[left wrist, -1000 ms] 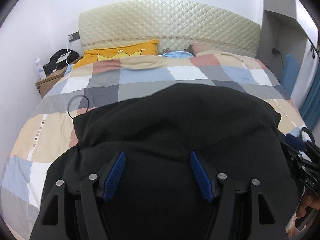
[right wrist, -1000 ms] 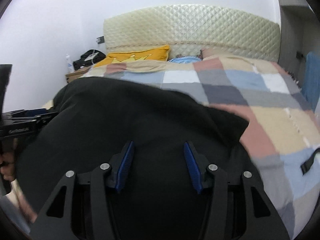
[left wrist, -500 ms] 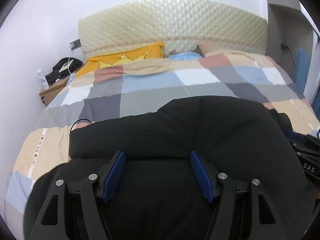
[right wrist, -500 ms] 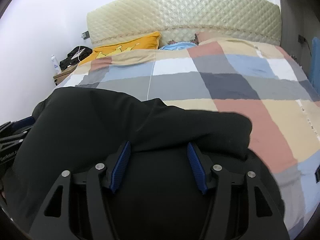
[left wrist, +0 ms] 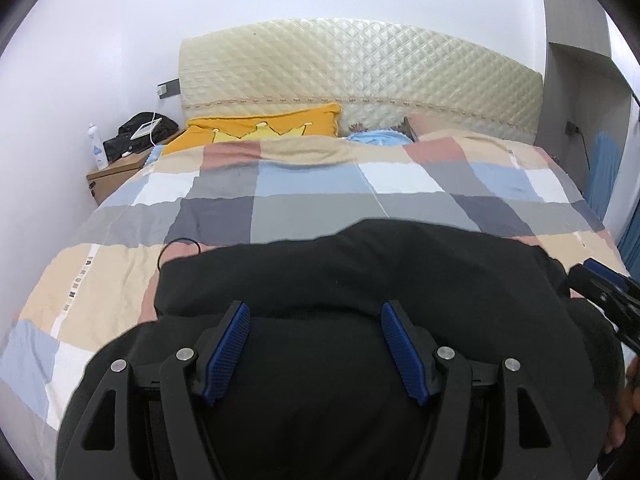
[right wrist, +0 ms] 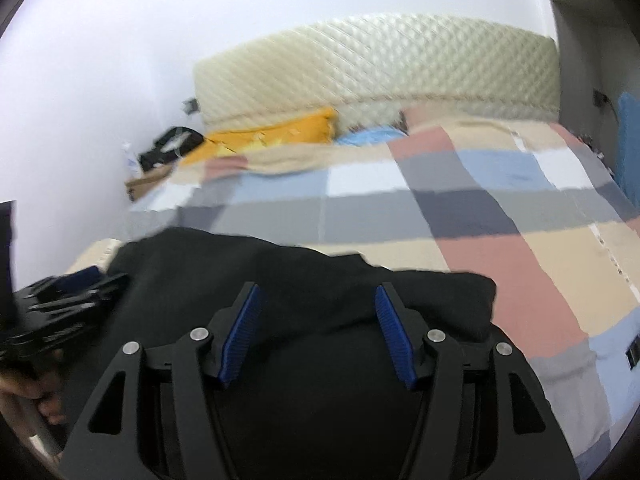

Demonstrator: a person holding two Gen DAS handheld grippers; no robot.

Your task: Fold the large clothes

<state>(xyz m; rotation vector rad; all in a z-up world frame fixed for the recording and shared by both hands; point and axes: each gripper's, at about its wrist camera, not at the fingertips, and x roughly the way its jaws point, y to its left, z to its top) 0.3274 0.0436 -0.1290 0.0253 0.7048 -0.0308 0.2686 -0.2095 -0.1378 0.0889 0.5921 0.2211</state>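
Fold laid down, both grippers clear of cloth.
Black garment (left wrist: 360, 280) now lies doubled near the bed's foot edge on the checked quilt (left wrist: 320, 200); its top layer was higher a second ago. Left gripper (left wrist: 314, 344) and right gripper (right wrist: 318, 332) stand open, empty. No writing legible; quilt's edge lettering blurred.

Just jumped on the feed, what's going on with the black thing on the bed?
A person with a gripper in each hand is folding a black garment on a bed with a checked quilt. The garment lies with its far part doubled over the near part. The left gripper and right gripper both hover open above the fabric, nothing clamped between the pads. A yellow pillow sits at the headboard.
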